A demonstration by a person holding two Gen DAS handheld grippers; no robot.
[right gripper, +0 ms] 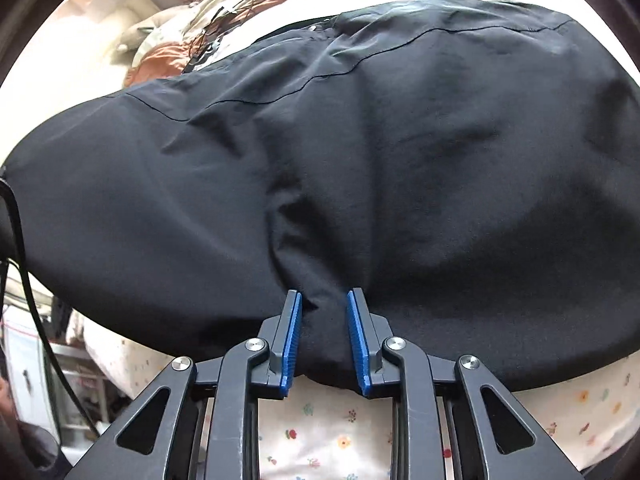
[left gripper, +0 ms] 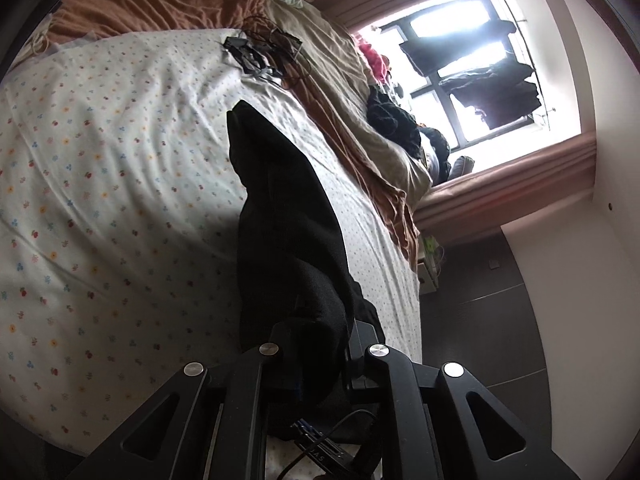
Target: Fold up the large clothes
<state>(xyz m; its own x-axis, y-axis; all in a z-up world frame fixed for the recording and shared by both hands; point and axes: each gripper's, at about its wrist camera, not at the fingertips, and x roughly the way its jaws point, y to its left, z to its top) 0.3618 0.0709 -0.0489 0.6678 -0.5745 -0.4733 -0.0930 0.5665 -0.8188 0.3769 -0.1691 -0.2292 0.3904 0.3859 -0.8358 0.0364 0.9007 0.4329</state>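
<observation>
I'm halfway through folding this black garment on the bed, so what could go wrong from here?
1. The right gripper has its jaws apart around a pinched ridge of the black garment; the fabric may snag on the blue pads as it pulls away.
2. The left gripper holds a hanging end of the garment; dragging it could undo the fold.

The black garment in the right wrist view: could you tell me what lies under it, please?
Under the black garment lies the flower-print bedsheet, showing only along the near edge. Whatever else lies beneath is covered.
</observation>
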